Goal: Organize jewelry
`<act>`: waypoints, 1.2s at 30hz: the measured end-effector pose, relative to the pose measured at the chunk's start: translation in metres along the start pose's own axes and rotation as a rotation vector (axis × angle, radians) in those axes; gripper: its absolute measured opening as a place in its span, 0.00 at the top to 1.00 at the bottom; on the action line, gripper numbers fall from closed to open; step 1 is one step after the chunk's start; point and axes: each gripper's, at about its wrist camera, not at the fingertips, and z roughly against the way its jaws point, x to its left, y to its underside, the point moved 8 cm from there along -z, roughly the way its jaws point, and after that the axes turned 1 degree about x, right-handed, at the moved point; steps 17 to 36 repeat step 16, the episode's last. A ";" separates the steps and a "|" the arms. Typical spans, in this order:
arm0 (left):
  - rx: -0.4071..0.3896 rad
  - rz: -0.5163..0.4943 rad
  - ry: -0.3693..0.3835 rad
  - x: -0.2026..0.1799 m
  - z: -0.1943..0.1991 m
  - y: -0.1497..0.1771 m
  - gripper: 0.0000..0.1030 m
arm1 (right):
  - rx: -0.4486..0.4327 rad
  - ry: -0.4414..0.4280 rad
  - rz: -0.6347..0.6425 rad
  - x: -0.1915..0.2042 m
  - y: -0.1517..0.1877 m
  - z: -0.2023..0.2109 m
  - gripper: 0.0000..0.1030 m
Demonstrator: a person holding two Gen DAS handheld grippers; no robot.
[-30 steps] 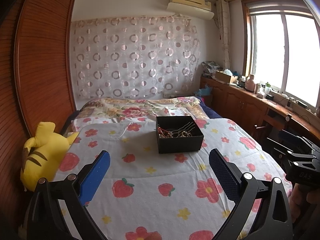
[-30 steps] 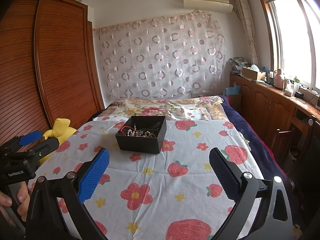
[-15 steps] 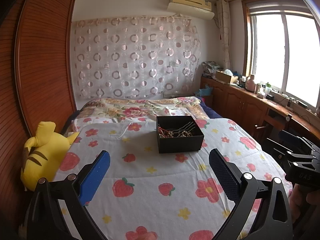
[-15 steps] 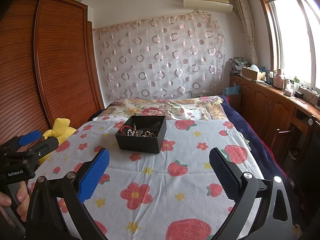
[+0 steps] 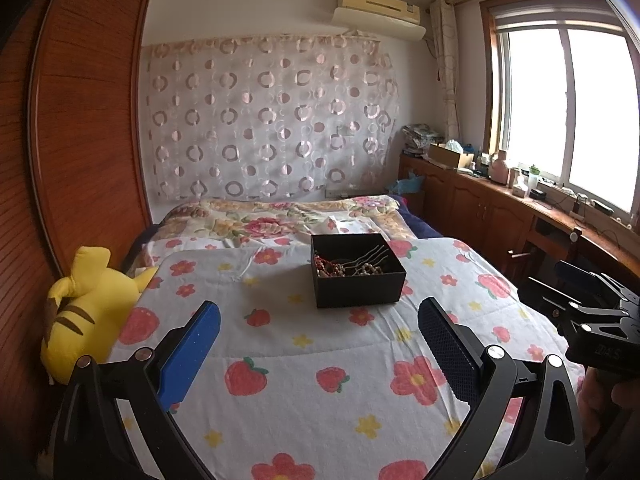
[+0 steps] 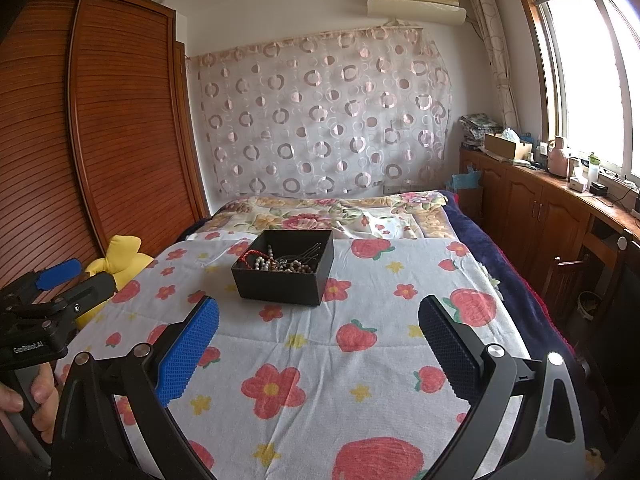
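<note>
A black open box [image 5: 357,280] [image 6: 285,276] sits mid-bed on the flower-and-strawberry sheet [image 5: 304,360]. Inside it lies tangled jewelry [image 5: 348,267] [image 6: 280,262]: a red cord, pearl and brown beads, metal hairpins. My left gripper [image 5: 318,334] is open and empty, hovering over the near part of the bed, short of the box. My right gripper [image 6: 318,334] is likewise open and empty, with the box ahead and slightly left. Each gripper appears at the edge of the other's view, held by a hand [image 6: 24,400].
A yellow plush toy [image 5: 80,312] lies at the bed's left edge beside the wooden wardrobe [image 5: 60,160]. A folded floral quilt [image 5: 280,218] covers the far end. Wooden cabinets [image 6: 540,216] with clutter run along the right under the window; a chair [image 6: 564,280] stands near them.
</note>
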 end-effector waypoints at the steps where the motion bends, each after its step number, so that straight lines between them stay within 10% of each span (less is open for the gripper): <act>1: 0.000 0.000 -0.001 0.000 0.000 0.000 0.07 | 0.000 0.000 0.000 0.000 0.000 0.000 0.02; 36: 0.004 0.009 -0.005 0.001 0.001 0.002 0.07 | -0.001 0.001 -0.001 0.000 -0.001 0.001 0.02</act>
